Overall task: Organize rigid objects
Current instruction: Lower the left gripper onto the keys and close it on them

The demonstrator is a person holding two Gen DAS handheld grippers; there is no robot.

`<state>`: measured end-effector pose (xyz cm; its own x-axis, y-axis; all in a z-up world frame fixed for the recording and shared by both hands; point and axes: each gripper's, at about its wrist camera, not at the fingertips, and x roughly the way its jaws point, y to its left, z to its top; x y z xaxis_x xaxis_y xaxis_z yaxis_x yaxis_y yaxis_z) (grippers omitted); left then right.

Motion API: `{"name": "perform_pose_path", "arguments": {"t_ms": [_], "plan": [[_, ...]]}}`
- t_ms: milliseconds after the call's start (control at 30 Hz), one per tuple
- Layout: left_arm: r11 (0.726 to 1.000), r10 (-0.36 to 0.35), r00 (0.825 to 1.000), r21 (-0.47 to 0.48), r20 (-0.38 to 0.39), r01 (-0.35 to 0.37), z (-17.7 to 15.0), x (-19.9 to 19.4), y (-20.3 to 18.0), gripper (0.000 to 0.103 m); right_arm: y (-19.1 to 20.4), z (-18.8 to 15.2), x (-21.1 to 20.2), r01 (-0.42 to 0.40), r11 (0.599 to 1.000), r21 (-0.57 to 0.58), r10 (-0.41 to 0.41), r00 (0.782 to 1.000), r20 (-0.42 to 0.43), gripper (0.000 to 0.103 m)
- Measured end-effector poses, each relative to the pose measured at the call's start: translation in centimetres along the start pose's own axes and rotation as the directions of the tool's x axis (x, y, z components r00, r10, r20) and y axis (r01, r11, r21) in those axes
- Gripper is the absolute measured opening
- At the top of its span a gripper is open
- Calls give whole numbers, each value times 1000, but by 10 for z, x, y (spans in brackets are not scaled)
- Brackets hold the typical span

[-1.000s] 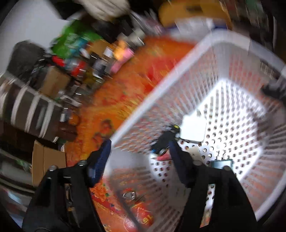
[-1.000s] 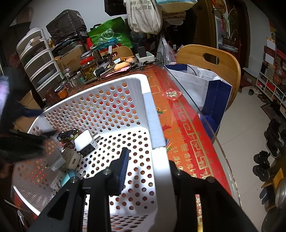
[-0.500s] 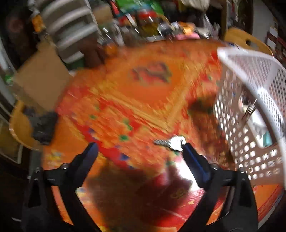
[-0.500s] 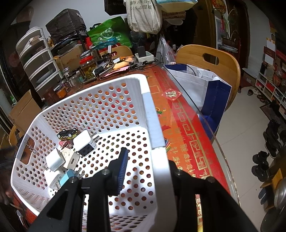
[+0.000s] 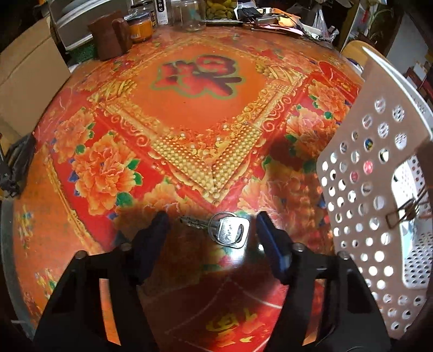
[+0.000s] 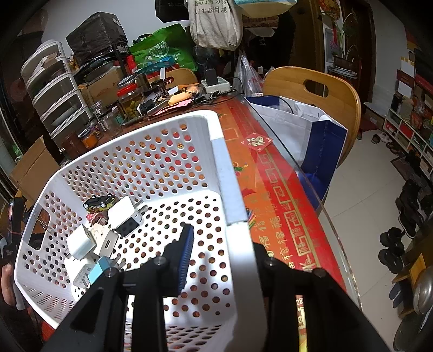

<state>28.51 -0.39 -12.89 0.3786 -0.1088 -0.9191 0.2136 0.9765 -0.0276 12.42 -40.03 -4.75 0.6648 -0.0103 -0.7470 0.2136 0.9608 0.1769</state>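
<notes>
Your landmark is the glass-topped table [image 6: 292, 189] under its red and orange floral cloth [image 5: 189, 113]: at its far end you have jars [image 6: 130, 105], a cardboard box [image 6: 32, 165] and a stack of clear plastic drawers [image 6: 56, 92] against a pale wall [image 6: 89, 10], with a green bag [image 6: 165, 51] and a canvas tote [image 6: 213, 21] hanging above. Beside its long edge stands a wooden chair [image 6: 324, 89] holding a white and blue bag [image 6: 305, 127]. Beyond the chair you see pale floor tiles [image 6: 360, 195], shoes [image 6: 397, 243] and low shelving [image 6: 408, 130].
</notes>
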Motion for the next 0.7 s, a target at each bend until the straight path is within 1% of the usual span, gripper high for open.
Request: {"name": "perform_pose_path", "arguments": {"t_ms": [33,167,333,467,700], "plan": [[1000,0,1000,-2,6,0,0,-2,0,50,0,0,0,0,1000,0,0,1000,0,31],[1000,19,1000,14,18,-20,-3,-7,0,49,0,-1,0,0,1000,0,0,1000,-1,31],[1000,7,1000,6,17,-7,-4,-9,1,49,0,0,0,0,1000,-1,0,1000,-1,31],[1000,26,999,16,27,-26,-6,-11,-1,49,0,0,0,0,1000,0,0,1000,-1,31],[1000,25,998,10,49,-26,-7,-21,3,49,0,-1,0,1,1000,0,-1,1000,0,31]]}}
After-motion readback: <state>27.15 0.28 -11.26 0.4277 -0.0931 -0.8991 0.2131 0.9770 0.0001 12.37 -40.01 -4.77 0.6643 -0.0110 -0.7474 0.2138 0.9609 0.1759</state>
